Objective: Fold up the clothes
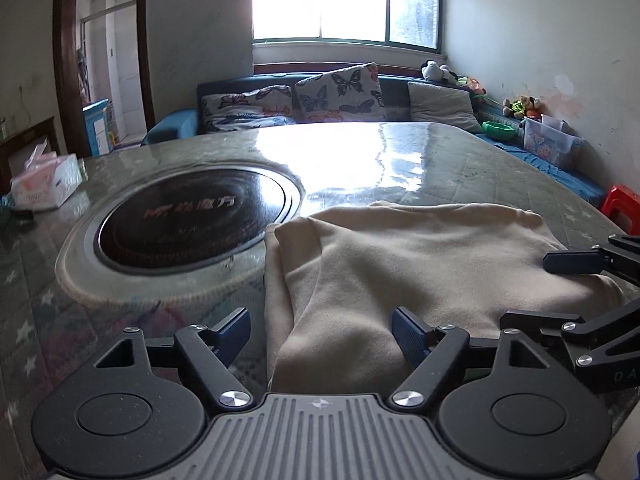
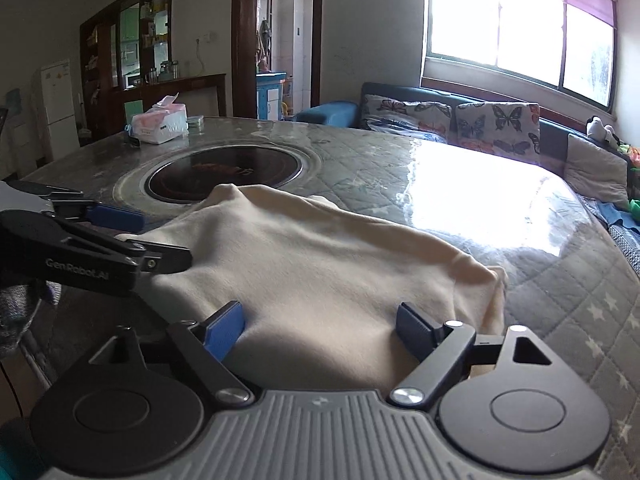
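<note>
Cream garment (image 1: pixel 420 264) lying folded on the quilted, glass-topped desk (image 1: pixel 440 160), filling the lower centre and right of the left wrist view and the centre of the right wrist view. Left tongs (image 1: pixel 322 336) spread wide at the bottom of the frame, blue pads apart, nothing pinched; near edge of the garment showing in the gap between the pads, no pad pressing on it. Right tongs (image 2: pixel 320 328) likewise spread at the bottom of their own frame, cloth visible between the fingers but not gripped. Right tongs seen again at the right edge of the left wrist view, one blue pad just above the cloth; left tongs seen at the left edge of the right wrist view, beside the garment's left side. Round black cooktop (image 1: pixel 192 216) set into the desk at centre left, just beyond the garment's far left corner. Tissue box (image 1: pixel 44 184) at far left on the desk, well apart from the cloth. Behind the desk, blue sofa (image 1: pixel 172 128) with butterfly-print cushions (image 1: pixel 336 92) under a bright window (image 1: pixel 344 0); red stool (image 1: pixel 622 204) at the right edge.
</note>
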The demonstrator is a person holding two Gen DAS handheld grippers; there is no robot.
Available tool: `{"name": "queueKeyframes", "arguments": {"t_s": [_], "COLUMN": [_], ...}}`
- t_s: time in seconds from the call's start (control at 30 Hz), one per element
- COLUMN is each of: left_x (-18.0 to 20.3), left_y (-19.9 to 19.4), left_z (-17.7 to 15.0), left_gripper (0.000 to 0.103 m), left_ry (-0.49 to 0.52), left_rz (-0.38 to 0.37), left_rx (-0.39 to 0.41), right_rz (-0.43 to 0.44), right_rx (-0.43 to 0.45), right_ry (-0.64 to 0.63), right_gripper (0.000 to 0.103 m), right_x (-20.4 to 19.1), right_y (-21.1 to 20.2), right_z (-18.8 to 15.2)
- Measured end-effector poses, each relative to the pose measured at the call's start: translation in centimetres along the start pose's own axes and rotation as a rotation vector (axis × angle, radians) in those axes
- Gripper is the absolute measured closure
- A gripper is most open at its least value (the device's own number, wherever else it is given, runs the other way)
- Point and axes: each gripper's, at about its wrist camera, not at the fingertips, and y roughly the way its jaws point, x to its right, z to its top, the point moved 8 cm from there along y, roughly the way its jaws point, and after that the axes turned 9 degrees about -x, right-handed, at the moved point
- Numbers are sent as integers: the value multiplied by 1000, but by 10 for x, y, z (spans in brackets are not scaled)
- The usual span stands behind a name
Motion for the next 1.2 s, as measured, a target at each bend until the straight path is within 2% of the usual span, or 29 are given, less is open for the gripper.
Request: {"name": "queueKeyframes", "arguments": {"t_s": [0.23, 0.43, 0.6, 0.73, 0.97, 1.2], "left_x": [6, 6, 13, 23, 25, 17], "left_y": [-13, -18, -31, -33, -14, -14], "left_z": [-16, -14, -3, 4, -4, -4], "left_gripper": [23, 21, 20, 17, 17, 17], "left_ry": [-24, -9, 12, 25, 49, 35], "left_rz": [-23, -21, -18, -39, -16, 3], "left_rx": [-9, 4, 46, 66, 23, 17], "right_rz": [2, 6, -66, -95, -103, -166], "right_rx": [11, 27, 72, 53, 34, 69], "right_ry": [-3, 26, 50, 101, 146, 205], "right_gripper": [17, 16, 16, 16, 13, 13], "right_x": [4, 9, 20, 31, 40, 65], "right_y": [-13, -27, -42, -37, -29, -43], "right_z": [-15, -21, -17, -21, -34, -38]}}
